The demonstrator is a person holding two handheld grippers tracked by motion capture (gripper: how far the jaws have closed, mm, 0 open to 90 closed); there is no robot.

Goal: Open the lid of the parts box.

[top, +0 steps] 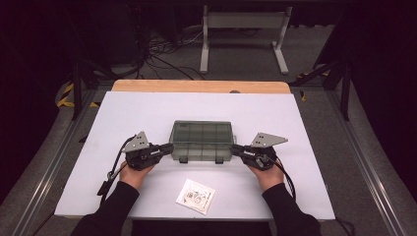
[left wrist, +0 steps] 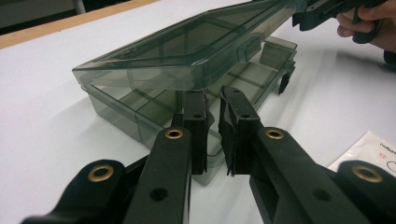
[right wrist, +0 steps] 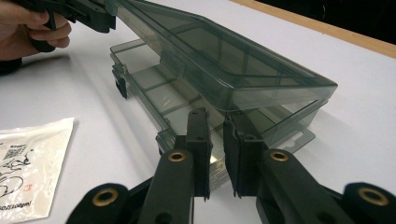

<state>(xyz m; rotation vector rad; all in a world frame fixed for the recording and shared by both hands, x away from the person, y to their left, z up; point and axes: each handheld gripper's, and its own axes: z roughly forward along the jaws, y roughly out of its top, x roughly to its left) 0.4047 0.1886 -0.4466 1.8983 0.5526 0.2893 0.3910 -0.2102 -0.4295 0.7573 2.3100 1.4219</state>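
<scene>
Gripping: smoky clear compartment box (top: 201, 141) is clamped by its lid at both short ends.
Left gripper (top: 166, 149): jaws narrowed, pinched on the lid's left edge.
Right gripper (top: 236, 149): jaws narrowed, pinched on the lid's right edge.
Lid (left wrist: 187, 51): seen raised, tilted above the divided tray.
Box: placed mid worktop (top: 123, 113).
Printed packet (top: 195, 196): laid nearer the person, apart from the box.

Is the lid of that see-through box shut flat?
No, the lid is tilted up at the front, leaving a gap above the box compartments.
</scene>
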